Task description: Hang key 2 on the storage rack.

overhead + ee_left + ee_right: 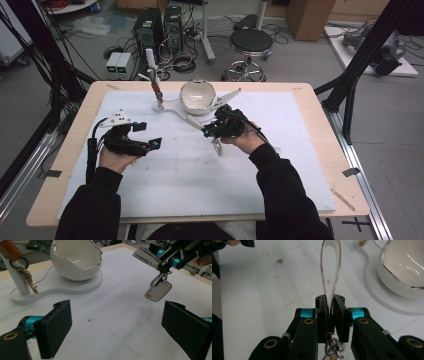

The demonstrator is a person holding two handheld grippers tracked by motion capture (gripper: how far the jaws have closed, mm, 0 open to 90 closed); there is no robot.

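Note:
My right gripper (330, 307) is shut on a shiny looped metal keychain piece (330, 265) that sticks out ahead of the jaws. From it a ring carries a silver tag (158, 291), which hangs just above the white mat. In the high view the right gripper (207, 131) is near the table's middle, just in front of the egg-shaped white bowl (196, 97). My left gripper (148, 135) is to the left over the mat. Its jaws (120, 332) stand wide open with nothing between them and face the bowl (75, 262) and the tag.
The bowl sits on a curved white stand (65, 288) whose upright post (152, 75) carries a ring of gold-coloured keys (28, 281). A white mat (200, 180) covers the wooden table (320, 125). Beyond the far edge are a stool (251, 42) and computer towers (149, 27).

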